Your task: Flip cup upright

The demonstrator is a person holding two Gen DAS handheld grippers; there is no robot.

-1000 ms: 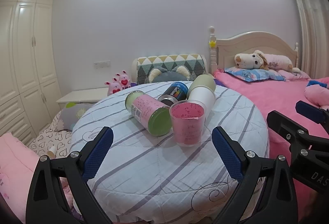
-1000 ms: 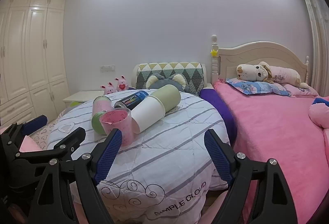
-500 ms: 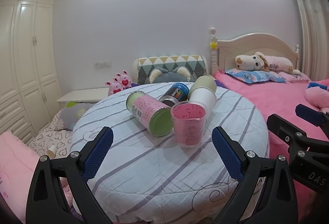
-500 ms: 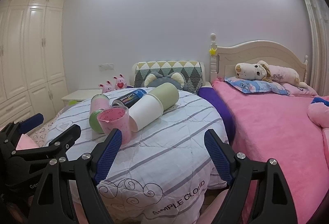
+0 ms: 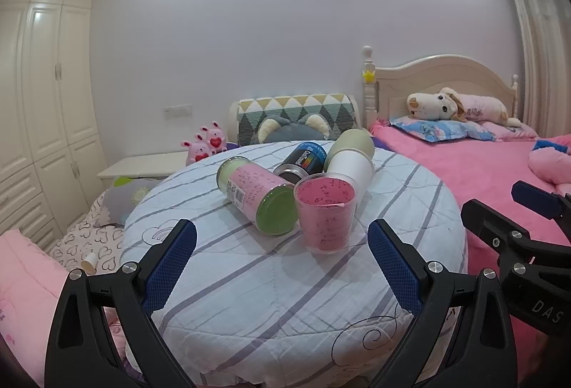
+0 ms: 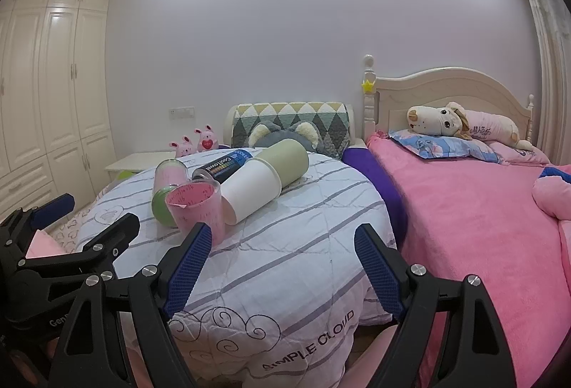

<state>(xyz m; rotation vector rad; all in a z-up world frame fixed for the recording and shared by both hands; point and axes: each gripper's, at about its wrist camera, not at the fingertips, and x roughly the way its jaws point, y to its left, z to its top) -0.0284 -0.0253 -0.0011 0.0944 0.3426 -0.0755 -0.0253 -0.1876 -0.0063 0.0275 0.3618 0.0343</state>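
A clear cup with a pink liner (image 5: 326, 213) stands upright on the round table (image 5: 249, 299); it also shows in the right wrist view (image 6: 198, 209). Behind it lie on their sides a pink-and-green cup (image 5: 258, 199), a dark can (image 5: 301, 161) and a white-and-green cup (image 5: 349, 161), which also shows in the right wrist view (image 6: 266, 181). My left gripper (image 5: 282, 263) is open and empty, short of the pink cup. My right gripper (image 6: 282, 266) is open and empty, right of the cups.
The table wears a white striped quilt. A pink bed (image 6: 474, 209) with plush toys lies to the right. A padded chair (image 5: 296, 115) and a low white nightstand (image 5: 142, 163) stand behind the table. Wardrobes (image 5: 39, 102) line the left wall.
Both views have shifted only slightly; the cups sit a little lower and closer in the left wrist view. Nothing on the table has moved and both grippers stay open.
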